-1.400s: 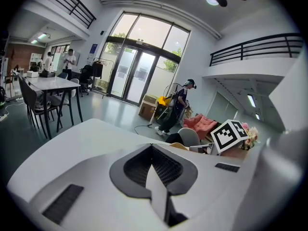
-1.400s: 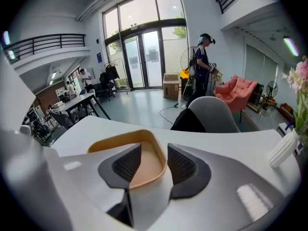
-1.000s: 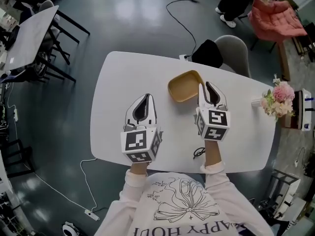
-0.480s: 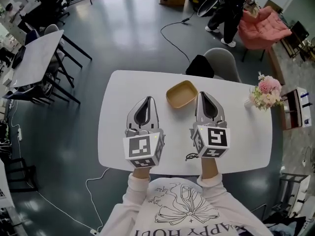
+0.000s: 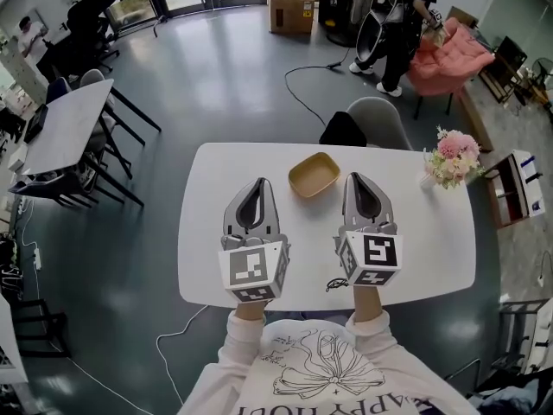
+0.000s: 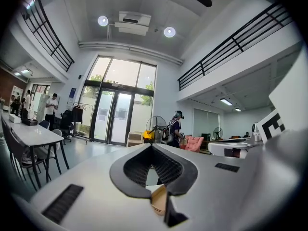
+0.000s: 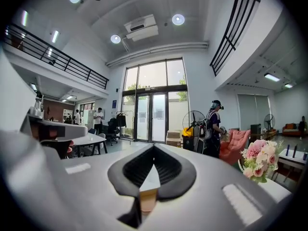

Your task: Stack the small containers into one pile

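Head view shows a white table point(image 5: 207, 232) with one tan container point(image 5: 314, 175) lying on its far half, about in the middle. It looks like a single shallow tray; whether smaller ones are already nested inside it I cannot tell. The left gripper point(image 5: 257, 182) and the right gripper point(image 5: 357, 178) are held side by side on the near side of the container, one to each side of it, and neither touches it. A bunch of pink flowers point(image 5: 451, 154) stands at the right end of the table, and a thin black cable point(image 5: 333, 284) lies near the front edge.

Left gripper view looks out level across the room. The jaws are together at their tips and nothing is between them; a small piece of the container shows low down through the gap, well beyond the tips.

Right gripper view gives the same picture: jaws together, holding nothing, with the table edge and the container seen below through the gap.

My judgement is that no container is in hand now, so the pile is either finished or waiting. If more containers exist, the next move calls for opening one gripper and reaching for a loose one; none is visible on the table.
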Tool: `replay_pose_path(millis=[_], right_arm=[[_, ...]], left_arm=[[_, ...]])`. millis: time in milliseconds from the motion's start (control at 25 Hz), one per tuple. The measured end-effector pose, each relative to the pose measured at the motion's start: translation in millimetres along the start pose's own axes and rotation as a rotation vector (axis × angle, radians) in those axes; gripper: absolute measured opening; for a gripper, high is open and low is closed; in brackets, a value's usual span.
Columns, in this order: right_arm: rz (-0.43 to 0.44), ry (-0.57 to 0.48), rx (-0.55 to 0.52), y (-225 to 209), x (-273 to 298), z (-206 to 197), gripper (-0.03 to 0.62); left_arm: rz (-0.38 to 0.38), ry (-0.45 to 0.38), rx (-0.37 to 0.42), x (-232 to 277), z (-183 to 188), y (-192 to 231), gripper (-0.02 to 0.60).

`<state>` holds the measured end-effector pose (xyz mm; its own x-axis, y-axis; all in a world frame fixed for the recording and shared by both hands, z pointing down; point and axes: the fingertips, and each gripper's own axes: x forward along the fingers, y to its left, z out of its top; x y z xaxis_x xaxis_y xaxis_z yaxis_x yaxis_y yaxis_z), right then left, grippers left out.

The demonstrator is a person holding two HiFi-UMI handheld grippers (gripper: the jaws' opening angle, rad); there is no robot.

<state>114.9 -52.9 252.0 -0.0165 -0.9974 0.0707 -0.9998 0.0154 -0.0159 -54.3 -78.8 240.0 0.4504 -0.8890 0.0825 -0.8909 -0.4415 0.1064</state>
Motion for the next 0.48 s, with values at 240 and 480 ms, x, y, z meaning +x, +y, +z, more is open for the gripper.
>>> replay_pose_path(millis=[240,480], right_arm=[[-0.015,-0.019,0.000,0.9,-14.3,9.1,0.012],[-0.001,-0.025,0.018,1.8,-21.3,8.3,0.012]], left_arm=[[-0.017,-0.020,0.003,-11.6,9.7,-4.9,0.006],[-0.018,-0.024,0.011,-17.8,10.0,-9.0,0.006]])
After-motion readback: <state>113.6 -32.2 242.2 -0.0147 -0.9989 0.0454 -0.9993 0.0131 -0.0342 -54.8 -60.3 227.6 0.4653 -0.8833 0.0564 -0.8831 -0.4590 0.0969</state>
